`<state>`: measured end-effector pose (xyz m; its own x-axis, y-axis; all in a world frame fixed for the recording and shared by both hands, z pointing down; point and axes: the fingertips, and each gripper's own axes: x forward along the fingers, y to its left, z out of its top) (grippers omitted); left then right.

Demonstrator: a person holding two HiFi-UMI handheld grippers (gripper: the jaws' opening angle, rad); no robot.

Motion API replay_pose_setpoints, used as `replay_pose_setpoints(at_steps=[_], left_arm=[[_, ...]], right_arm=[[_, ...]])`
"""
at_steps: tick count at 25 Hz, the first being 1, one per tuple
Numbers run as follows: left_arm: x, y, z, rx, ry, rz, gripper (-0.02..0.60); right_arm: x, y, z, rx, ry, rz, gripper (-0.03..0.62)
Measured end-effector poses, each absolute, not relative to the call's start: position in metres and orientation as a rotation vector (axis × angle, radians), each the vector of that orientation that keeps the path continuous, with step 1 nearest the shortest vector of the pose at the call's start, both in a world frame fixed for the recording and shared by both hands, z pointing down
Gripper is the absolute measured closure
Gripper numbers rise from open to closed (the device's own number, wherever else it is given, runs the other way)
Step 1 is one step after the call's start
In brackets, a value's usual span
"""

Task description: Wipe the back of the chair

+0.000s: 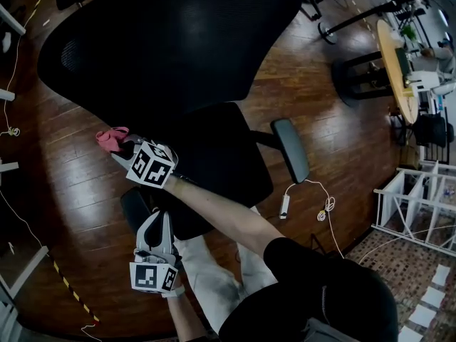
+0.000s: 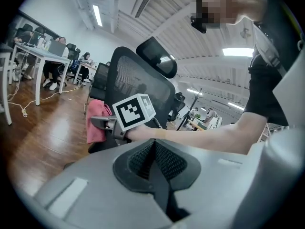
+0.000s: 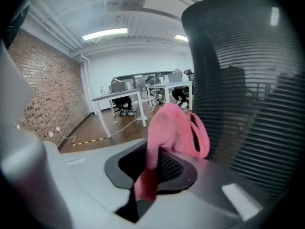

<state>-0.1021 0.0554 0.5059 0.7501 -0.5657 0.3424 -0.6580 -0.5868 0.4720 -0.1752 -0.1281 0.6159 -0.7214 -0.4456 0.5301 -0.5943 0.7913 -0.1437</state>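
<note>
The black mesh chair back (image 1: 171,41) fills the top of the head view, and its seat (image 1: 221,162) lies below it. My right gripper (image 1: 122,147) is shut on a pink cloth (image 1: 109,137) at the lower left edge of the back. In the right gripper view the cloth (image 3: 171,128) bunches out of the right gripper (image 3: 155,163), right beside the mesh (image 3: 248,89). My left gripper (image 1: 158,223) is nearer the person, shut and holding nothing. In its own view the left gripper (image 2: 153,151) faces the cloth (image 2: 96,123), the chair back (image 2: 128,78) and the headrest (image 2: 159,56).
An armrest (image 1: 291,148) juts out right of the seat. A white cable with an adapter (image 1: 285,205) lies on the wooden floor. A round table (image 1: 395,70) and a white rack (image 1: 420,205) stand at the right. Desks with seated people (image 2: 43,56) are behind the chair.
</note>
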Motion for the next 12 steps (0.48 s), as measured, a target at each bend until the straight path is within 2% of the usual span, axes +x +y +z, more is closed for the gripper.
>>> replay_pose_setpoints(at_steps=[5, 12], left_arm=[[-0.102, 0.058, 0.506, 2.356, -0.927, 0.227, 0.591], [-0.070, 0.052, 0.508, 2.390, -0.868, 0.245, 0.591]], right_arm=[[-0.120, -0.136, 0.618, 0.879, -2.506, 0.454, 0.549], [-0.005, -0.147, 0.622, 1.106, -2.432, 0.462, 0.546]])
